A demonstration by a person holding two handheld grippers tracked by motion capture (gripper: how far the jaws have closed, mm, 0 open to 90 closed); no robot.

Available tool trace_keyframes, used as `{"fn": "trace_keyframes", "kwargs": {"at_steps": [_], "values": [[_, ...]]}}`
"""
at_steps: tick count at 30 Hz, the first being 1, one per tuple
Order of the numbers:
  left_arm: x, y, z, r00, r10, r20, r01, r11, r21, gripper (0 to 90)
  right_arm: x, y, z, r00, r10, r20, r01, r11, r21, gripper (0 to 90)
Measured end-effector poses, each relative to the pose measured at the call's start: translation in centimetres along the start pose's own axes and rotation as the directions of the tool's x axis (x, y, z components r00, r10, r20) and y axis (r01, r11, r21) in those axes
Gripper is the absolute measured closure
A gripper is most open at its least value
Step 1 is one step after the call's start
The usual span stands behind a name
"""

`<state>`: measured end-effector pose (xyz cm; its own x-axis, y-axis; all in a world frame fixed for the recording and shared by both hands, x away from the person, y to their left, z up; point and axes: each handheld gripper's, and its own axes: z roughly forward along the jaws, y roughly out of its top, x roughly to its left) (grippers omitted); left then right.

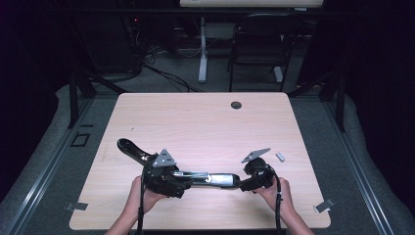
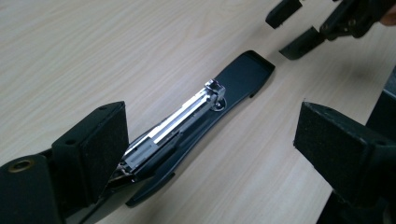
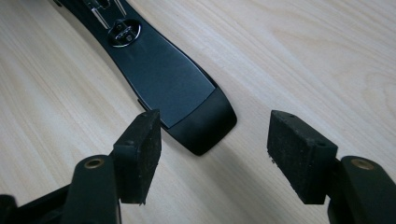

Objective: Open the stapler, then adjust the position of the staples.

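Observation:
A black stapler [image 1: 215, 180] lies swung open and flat on the wooden table [image 1: 195, 122]. Its handle arm [image 1: 128, 147] reaches to the upper left. My left gripper [image 1: 186, 180] is open over the stapler's hinge end, and the silver staple channel [image 2: 187, 114] runs out between its pads [image 2: 93, 149]. The open right gripper [image 1: 243, 183] faces it from the right; the rounded tip of the stapler base [image 3: 196, 116] sits just ahead of the right gripper [image 3: 215, 135], between its pads without touching them. In the left gripper view, the left gripper [image 2: 215, 126] looks toward the right gripper [image 2: 303, 32].
A small silver piece [image 1: 280, 156] lies on the table right of the grippers. A cable hole [image 1: 236, 105] sits near the far edge. Metal clips [image 1: 77, 206] [image 1: 323, 205] hang at the near corners. A chair [image 1: 259, 44] stands beyond the table.

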<state>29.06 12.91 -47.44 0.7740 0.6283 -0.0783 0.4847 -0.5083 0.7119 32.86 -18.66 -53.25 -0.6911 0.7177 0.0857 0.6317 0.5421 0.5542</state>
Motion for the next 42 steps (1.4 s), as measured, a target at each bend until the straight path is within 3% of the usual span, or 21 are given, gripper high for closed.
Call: {"fn": "trace_keyframes", "kwargs": {"at_steps": [9, 17, 21, 23, 27, 31, 34, 37, 39, 42], "values": [[-0.5, -2.2, -0.8, 0.9997, -0.017, 0.019, 0.016, 0.999, 0.042, 9.7, -1.3, -0.3, -0.4, 1.0, -0.003, -0.008, 0.004, 0.999, 0.033, 33.3], [-0.2, -3.4, -1.8, 0.9989, -0.038, 0.026, 0.036, 0.9975, 0.061, 9.1, -2.4, -0.1, -1.3, 0.9982, 0.058, 0.018, -0.059, 0.996, 0.072, 28.8], [0.2, -4.1, -2.3, 0.9979, -0.059, 0.028, 0.057, 0.9959, 0.071, 9.0, -3.0, -0.2, -1.8, 0.9954, 0.091, 0.031, -0.093, 0.994, 0.063, 26.9], [0.5, -4.5, -2.5, 0.9974, -0.069, 0.022, 0.067, 0.9942, 0.085, 8.6, -3.4, -0.3, -2.2, 0.9937, 0.101, 0.05, -0.104, 0.992, 0.076, 24.4], [1.3, -5.2, -2.7, 0.9967, -0.081, 0.004, 0.08, 0.9893, 0.122, 6.7, -4.2, -0.5, -2.4, 0.9911, 0.129, 0.032, -0.131, 0.987, 0.096, 18.8], [2.4, -5.7, -2.8, 0.9946, -0.101, -0.021, 0.103, 0.984, 0.145, 5.9, -4.6, -0.7, -2.4, 0.9927, 0.107, 0.056, -0.114, 0.982, 0.148, 16.0], [2.7, -5.9, -2.7, 0.9938, -0.103, -0.044, 0.108, 0.9816, 0.158, 5.5, -4.6, -0.8, -2.3, 0.9908, 0.127, 0.047, -0.133, 0.981, 0.139, 15.7], [2.9, -6.0, -2.6, 0.9926, -0.112, -0.045, 0.119, 0.977, 0.177, 3.7, -4.8, -0.8, -2.4, 0.9933, 0.105, 0.05, -0.112, 0.978, 0.176, 14.6], [2.9, -6.0, -2.6, 0.9924, -0.112, -0.052, 0.119, 0.9762, 0.181, 2.7, -4.8, -0.8, -2.3, 0.9927, 0.115, 0.037, -0.119, 0.978, 0.172, 14.6], [3.1, -6.1, -2.6, 0.9922, -0.111, -0.056, 0.12, 0.9752, 0.186, 1.4, -5.0, -0.9, -2.4, 0.9934, 0.101, 0.054, -0.11, 0.977, 0.183, 14.4]]}}
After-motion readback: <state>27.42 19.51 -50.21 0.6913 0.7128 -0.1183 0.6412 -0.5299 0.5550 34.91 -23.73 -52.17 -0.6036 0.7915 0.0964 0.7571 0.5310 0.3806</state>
